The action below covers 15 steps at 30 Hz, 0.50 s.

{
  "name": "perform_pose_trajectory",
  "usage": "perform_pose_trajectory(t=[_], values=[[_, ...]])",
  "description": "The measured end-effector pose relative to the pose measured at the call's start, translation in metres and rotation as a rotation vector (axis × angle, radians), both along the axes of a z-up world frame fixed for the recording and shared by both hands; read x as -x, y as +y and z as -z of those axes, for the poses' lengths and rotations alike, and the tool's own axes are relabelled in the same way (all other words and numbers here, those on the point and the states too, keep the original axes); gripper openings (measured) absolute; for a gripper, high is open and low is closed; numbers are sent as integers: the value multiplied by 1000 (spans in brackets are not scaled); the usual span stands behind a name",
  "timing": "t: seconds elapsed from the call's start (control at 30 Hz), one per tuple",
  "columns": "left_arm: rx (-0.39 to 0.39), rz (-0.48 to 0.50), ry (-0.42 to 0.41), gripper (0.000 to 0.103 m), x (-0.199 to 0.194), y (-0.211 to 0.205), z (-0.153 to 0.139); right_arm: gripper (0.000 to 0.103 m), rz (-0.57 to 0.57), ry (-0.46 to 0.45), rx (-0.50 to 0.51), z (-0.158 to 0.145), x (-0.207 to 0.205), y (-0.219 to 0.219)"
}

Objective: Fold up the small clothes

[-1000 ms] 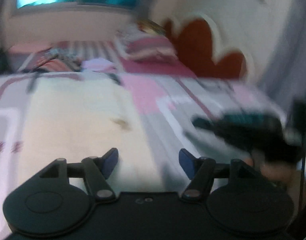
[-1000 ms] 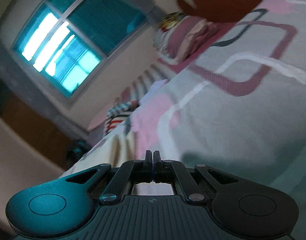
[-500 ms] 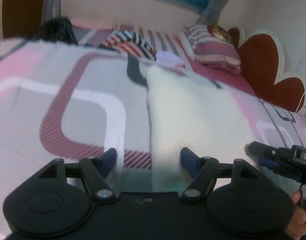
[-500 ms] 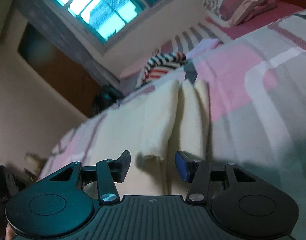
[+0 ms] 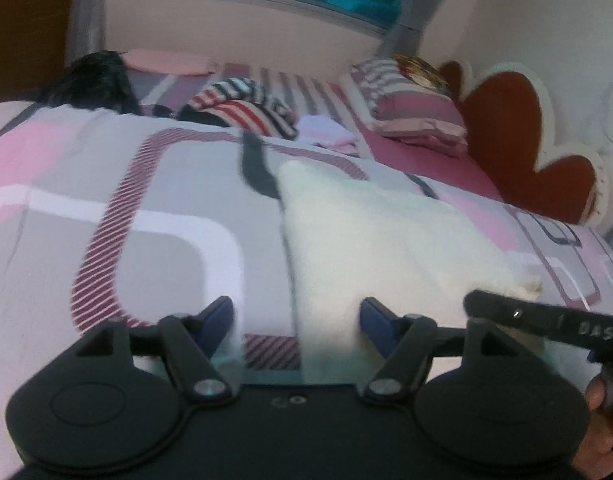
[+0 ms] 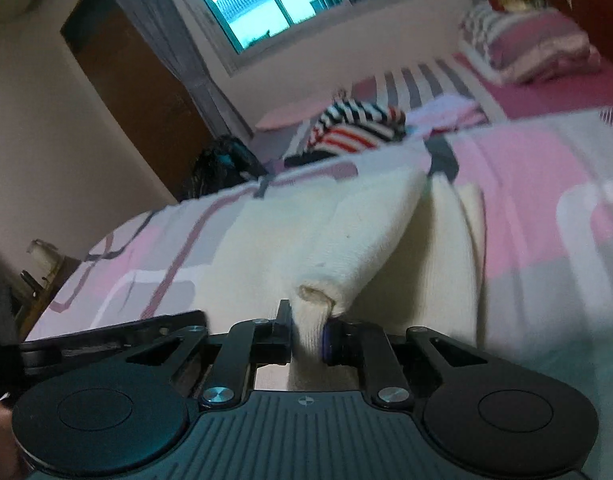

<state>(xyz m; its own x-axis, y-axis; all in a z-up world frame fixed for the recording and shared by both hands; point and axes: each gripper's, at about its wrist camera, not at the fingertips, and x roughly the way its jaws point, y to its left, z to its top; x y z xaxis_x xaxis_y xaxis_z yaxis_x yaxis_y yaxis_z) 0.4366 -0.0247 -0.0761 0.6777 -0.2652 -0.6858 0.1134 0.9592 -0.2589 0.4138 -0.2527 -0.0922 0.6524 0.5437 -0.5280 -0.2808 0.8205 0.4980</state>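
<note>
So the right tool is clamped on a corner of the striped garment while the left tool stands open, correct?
Not quite. The right tool is clamped on a corner of the cream knit garment, as the right wrist view shows. The striped garment lies untouched farther back. The left tool does stand open.

A bed [image 5: 106, 216] fills most of both views, covered by a spread printed with pink, grey and white rounded squares. A cream knitted garment [image 5: 386, 232] lies on it at centre right of the left wrist view. Toward the top of that frame a crumpled striped garment [image 5: 242, 108] rests beside a small pale lilac piece [image 5: 326, 136], with a dark bundle [image 5: 94, 80] at upper left and striped pillows [image 5: 410, 108] at upper right.
</note>
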Motion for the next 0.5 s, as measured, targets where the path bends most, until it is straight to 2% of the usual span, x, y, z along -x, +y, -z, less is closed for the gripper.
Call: perform_pose_trajectory(t=[0.13,0.23,0.3,0.37,0.5], values=[[0,57,-2,69,-3,-20,-3,12,12,-6,4,-5,6,-14],[-1,77,26,71,-6,-30,5,12,35,65,-15,17,1,-26],[-7,81,32,72,-6,-33,9,12,50,98,-65,31,-2,-35],[-35,96,27,72,-3,-34,9,12,68,104,-112,32,-2,-42],[-44,95,7,72,4,-29,3,12,93,96,-100,24,3,-48]])
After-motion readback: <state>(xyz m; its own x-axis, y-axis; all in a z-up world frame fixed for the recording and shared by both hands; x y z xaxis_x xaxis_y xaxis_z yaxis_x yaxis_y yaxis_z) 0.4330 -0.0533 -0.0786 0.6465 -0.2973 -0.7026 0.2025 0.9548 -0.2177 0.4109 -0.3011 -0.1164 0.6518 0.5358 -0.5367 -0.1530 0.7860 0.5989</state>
